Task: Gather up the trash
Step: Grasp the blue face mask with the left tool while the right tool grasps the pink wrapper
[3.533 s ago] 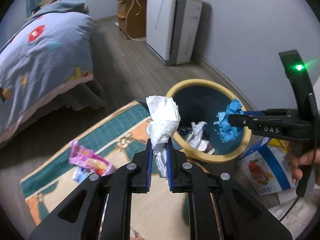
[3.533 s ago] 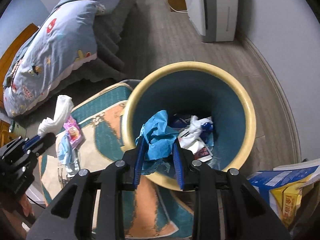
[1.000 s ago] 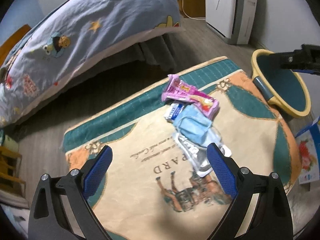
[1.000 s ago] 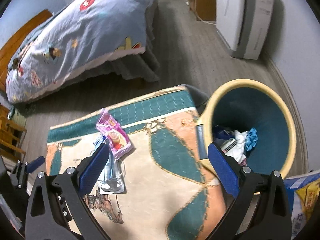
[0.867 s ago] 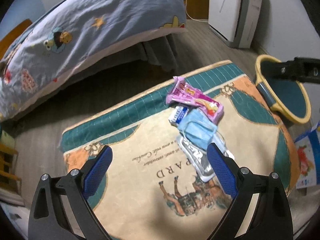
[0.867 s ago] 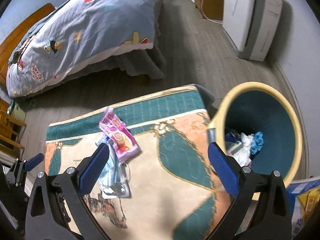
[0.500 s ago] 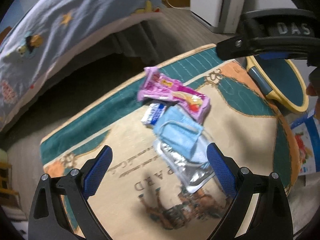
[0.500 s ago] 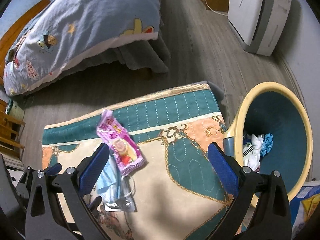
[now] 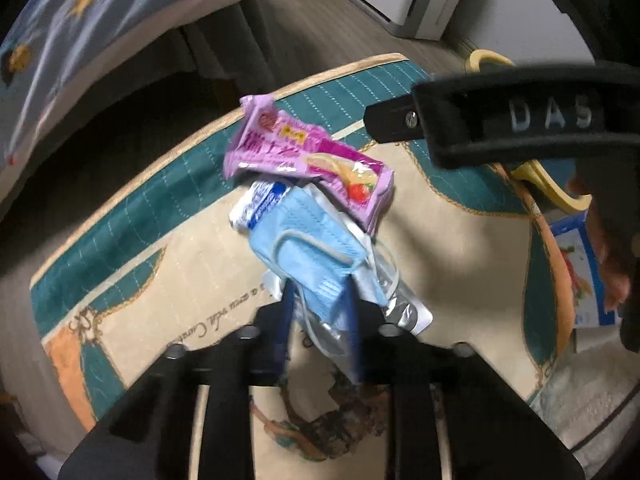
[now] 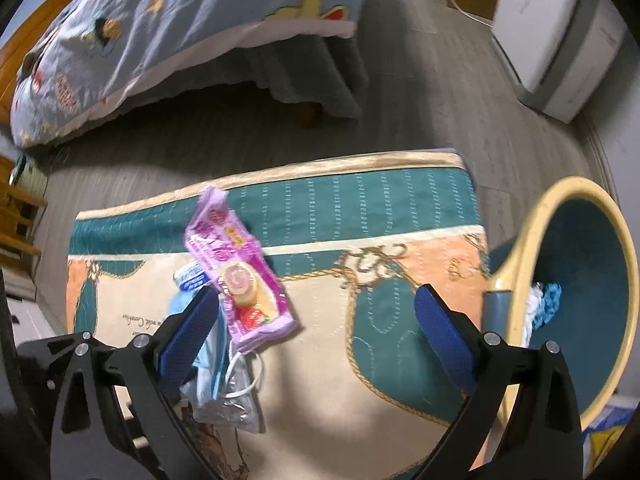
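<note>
One face mask between left gripper

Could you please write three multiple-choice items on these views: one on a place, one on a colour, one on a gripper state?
1. Where does the pink snack wrapper lie?
A. on the patterned rug
B. in the bin
C. on the bed

2. What colour is the inside of the yellow-rimmed round bin?
A. red
B. teal
C. white

3. How is the right gripper?
A. shut on the wrapper
B. open
C. out of view

Answers: 1 A, it rests on the rug. 2 B, its inner wall is teal. 3 B, its blue fingers stand wide apart.
</note>
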A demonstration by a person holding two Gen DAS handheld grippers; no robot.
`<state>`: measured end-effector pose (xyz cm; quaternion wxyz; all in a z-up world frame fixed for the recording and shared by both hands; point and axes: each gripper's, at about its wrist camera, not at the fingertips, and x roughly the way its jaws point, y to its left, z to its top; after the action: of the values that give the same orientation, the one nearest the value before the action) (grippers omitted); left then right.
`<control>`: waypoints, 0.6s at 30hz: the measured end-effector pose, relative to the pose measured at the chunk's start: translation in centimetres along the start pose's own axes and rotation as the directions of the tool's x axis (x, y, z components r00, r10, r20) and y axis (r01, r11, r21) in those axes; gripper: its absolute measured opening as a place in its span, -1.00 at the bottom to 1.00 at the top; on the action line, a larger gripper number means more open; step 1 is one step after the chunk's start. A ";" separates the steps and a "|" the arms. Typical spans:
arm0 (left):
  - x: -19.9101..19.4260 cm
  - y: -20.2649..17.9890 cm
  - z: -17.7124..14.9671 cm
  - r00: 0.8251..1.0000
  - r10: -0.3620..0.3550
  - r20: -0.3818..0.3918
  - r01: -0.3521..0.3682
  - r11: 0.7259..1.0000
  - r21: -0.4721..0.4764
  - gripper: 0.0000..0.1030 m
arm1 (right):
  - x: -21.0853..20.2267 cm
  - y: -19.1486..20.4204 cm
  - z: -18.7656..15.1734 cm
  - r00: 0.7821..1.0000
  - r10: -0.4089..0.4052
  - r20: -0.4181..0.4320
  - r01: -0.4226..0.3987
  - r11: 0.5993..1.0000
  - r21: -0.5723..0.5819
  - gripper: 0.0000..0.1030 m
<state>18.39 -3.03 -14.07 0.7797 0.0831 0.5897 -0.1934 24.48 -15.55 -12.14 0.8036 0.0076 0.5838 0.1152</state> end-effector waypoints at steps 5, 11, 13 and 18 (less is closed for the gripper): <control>-0.8 1.8 -0.3 1.000 0.014 -0.003 -0.014 0.999 -0.029 -0.67 | 1.2 1.4 0.2 0.999 0.023 -0.023 -0.024 0.999 -0.041 0.80; -1.2 4.1 -1.0 0.999 0.034 -0.011 -0.035 0.995 -0.090 -0.67 | 3.5 2.5 0.3 0.993 0.078 -0.088 -0.081 0.996 -0.032 0.50; -1.5 4.2 -0.9 0.999 0.038 -0.004 -0.038 0.995 -0.094 -0.67 | 4.2 2.8 0.1 0.989 0.087 -0.117 -0.091 0.995 -0.034 0.29; -2.6 4.3 -0.8 0.999 0.041 0.015 -0.040 0.995 -0.092 -0.67 | 4.6 3.1 -0.2 0.980 0.125 -0.158 -0.128 0.992 -0.008 -0.44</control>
<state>18.80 1.73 -12.29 0.7916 0.0576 0.5893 -0.1510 25.03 -11.68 -16.03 0.7462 0.0283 0.6426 0.1717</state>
